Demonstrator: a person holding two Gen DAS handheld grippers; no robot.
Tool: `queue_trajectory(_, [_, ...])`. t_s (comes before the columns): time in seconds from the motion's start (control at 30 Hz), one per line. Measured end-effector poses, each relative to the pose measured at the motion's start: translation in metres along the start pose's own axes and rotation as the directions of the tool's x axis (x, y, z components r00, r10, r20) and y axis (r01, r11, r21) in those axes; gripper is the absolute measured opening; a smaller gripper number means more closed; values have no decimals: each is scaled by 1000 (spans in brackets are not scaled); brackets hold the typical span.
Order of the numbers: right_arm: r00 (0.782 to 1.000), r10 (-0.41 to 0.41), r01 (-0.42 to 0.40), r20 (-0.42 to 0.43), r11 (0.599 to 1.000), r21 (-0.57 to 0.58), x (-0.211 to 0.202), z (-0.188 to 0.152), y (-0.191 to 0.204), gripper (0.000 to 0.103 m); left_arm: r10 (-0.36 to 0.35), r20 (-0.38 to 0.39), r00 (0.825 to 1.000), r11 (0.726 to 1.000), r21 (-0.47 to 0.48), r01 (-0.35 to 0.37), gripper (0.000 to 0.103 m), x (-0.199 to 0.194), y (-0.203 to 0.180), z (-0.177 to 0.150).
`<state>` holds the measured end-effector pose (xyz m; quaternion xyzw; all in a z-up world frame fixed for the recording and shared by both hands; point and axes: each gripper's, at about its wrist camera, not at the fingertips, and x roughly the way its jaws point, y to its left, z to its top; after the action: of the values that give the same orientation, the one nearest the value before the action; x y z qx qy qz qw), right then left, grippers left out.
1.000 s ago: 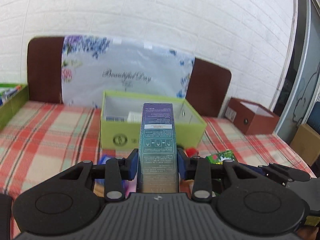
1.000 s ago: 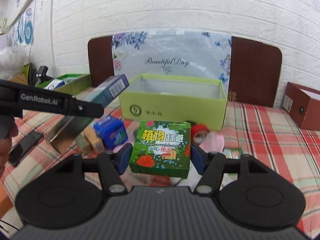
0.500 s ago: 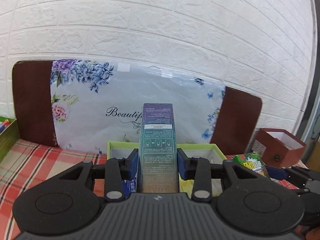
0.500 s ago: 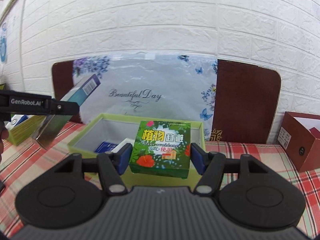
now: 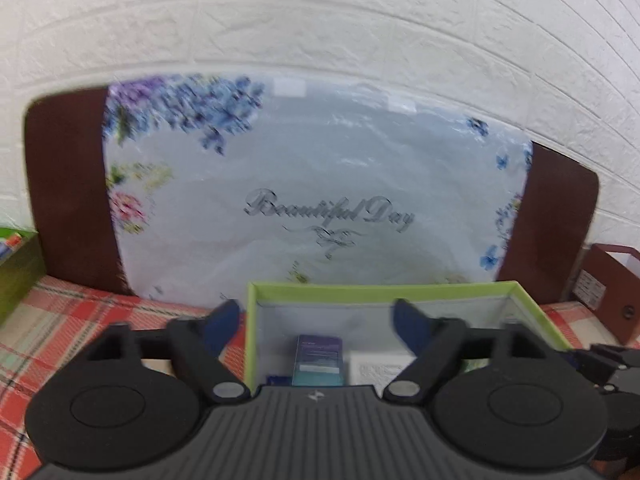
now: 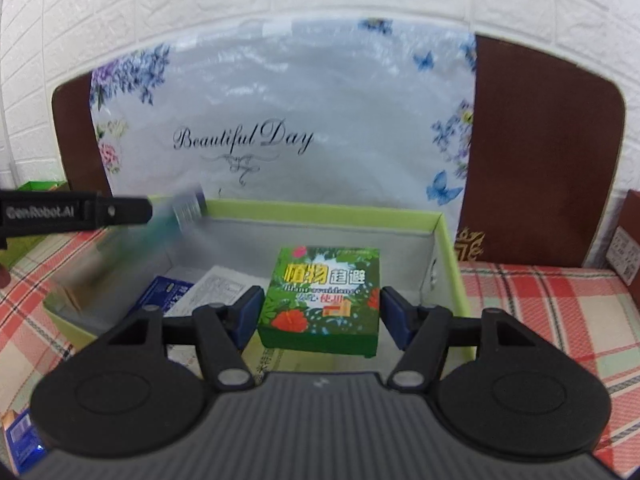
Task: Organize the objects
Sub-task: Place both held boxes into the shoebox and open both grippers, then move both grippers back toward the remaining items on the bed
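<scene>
Left gripper (image 5: 316, 316): jaws opening, nothing between the pads; a second ago they clamped the tall purple-teal cardboard carton (image 5: 318, 360). Carton now low centre of the left view, inside the lime-green open storage box (image 5: 376, 289), blurred, apparently falling.

Right gripper (image 6: 322, 314): clamped on the square green floral-print box (image 6: 322, 300), frame centre, above the storage box interior.

Judgement: one item delivered; floral box due next.

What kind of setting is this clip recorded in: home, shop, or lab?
Probably a home-style room, perhaps staged for recording: a table under a red plaid cloth, a white brick-pattern wall, and a floral "Beautiful Day" bag propped behind the green storage box.
</scene>
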<state>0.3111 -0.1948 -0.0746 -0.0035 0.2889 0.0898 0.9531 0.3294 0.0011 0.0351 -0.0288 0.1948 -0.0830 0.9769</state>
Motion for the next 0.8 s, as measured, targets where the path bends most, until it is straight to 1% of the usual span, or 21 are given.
queue_trajectory(0.03, [1000,5,-4,-3,1000,13,2,-2,-1,68,13,10,1000,1000,12,-13,94,-2,-1,-1])
queue_trajectory(0.07, [1000,6,-6,-3,1000,22,3,-4,-2,77,15,5,1000,1000,25,-15,94,-3,-1,-1])
queue_trajectory(0.1, [1000,2,-2,1,1000,26,2,-5,-2,83,10,1,1000,1000,28,-10,94,-5,-1,-1])
queue_trajectory(0.13, [1000,-2,2,7,1000,27,0,-7,-3,91,3,1,1000,1000,25,-3,94,-8,0,-1])
queue_trajectory(0.17, [1000,-5,4,14,1000,26,-2,-8,-3,93,-4,3,1000,1000,20,4,94,-13,0,-1])
queue_trajectory(0.2, [1000,-5,4,24,1000,26,-6,-8,-3,94,-7,1,1000,1000,15,7,94,-17,0,-1])
queue_trajectory(0.27, [999,-6,5,49,1000,24,-18,-7,-3,100,-2,-9,1000,1000,9,2,94,-30,-2,0])
queue_trajectory(0.33, [997,-12,11,77,1000,17,-34,-6,-3,103,5,-11,1000,1000,2,-5,95,-46,-5,1])
queue_trajectory(0.4, [994,-22,21,108,1000,7,-53,-6,-2,103,4,-15,1000,1000,-20,-4,99,-64,-6,1])
queue_trajectory(0.5, [990,-26,26,139,1000,5,-83,-10,-1,103,-32,14,999,996,-86,33,101,-100,0,-3])
queue_trajectory(0.6, [985,-9,7,172,1000,12,-119,-20,-1,103,-54,42,998,989,-137,59,101,-138,6,-9])
queue_trajectory(0.7, [979,-2,-3,205,1000,23,-153,-34,0,103,-73,66,995,990,-114,80,101,-172,5,-21])
queue_trajectory(0.8, [974,9,-15,227,999,28,-183,-52,4,103,-48,61,997,995,-83,53,101,-196,-1,-41])
